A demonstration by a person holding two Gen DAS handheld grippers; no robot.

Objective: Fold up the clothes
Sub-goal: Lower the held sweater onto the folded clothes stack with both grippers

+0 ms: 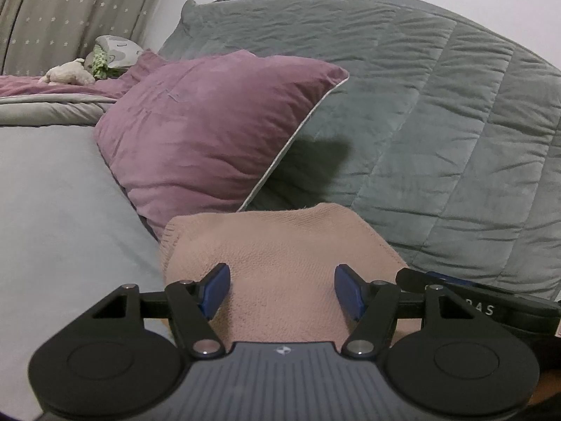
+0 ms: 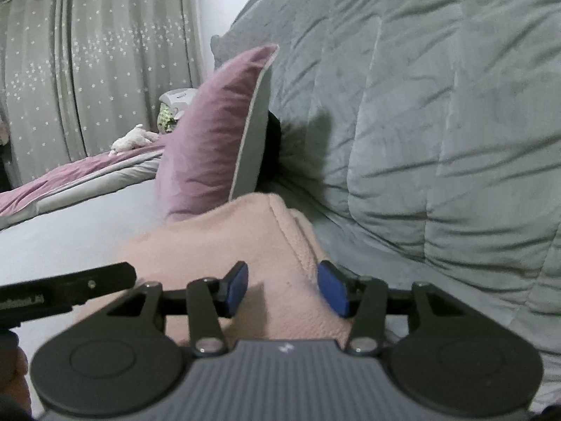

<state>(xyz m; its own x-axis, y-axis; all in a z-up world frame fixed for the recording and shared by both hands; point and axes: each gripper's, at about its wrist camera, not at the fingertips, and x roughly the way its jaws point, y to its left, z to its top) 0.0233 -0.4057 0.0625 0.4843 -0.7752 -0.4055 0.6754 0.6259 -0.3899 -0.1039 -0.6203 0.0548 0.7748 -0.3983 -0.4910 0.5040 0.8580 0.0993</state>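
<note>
Where sweater [image 1: 280, 245] ends (pillow [image 1: 210, 133] beside) — grippers [image 1: 282, 289] [image 2: 282, 289] spread.

One pink knitted garment [image 1: 280, 245] lies at six o'clock; one purple pillow [image 1: 210, 133] at ten o'clock; one grey quilt [image 1: 438, 122] at two; one plush toy [image 1: 68, 73] far at ten; two tools, the left tool [image 1: 282, 289] and the right tool [image 2: 282, 289].

Left claw [image 1: 282, 291] and right claw [image 2: 282, 289] side by side, both with blue fingers spread apart.
</note>
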